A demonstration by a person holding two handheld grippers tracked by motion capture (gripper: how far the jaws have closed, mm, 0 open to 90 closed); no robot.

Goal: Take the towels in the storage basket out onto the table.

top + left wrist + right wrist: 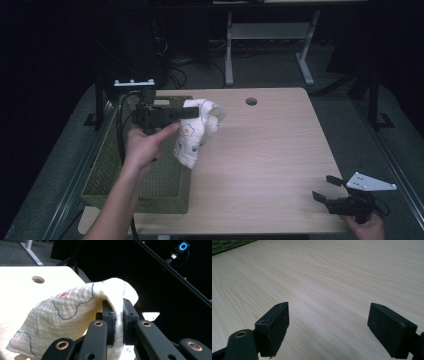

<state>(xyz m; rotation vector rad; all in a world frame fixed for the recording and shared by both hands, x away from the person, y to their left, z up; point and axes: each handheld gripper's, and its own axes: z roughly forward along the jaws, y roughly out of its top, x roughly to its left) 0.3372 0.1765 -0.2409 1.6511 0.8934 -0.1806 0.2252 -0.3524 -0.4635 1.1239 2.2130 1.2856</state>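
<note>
Cloth (192,135), white with thin blue outlines and small coloured marks, hangs from the left claw (189,114), pinched at an upper fold and drooping below it over the desk (270,150); whether its lowest edge touches the desktop I cannot tell. In the left gripper view the fabric (65,312) passes between the two black pads, which are clenched on it, most of the cloth bunched to one side. Behind and below that claw lies a green basket (150,185) at the desk's edge. The right claw (327,187) rests far across the desk, released, nothing between its jaws (327,327).

To do this lift well, I judge the pinch should stay firm and the cloth be carried high enough that its tail clears the basket rim, then lowered slowly so it spreads flat.

No readable writing or brand shows on the cloth.
</note>
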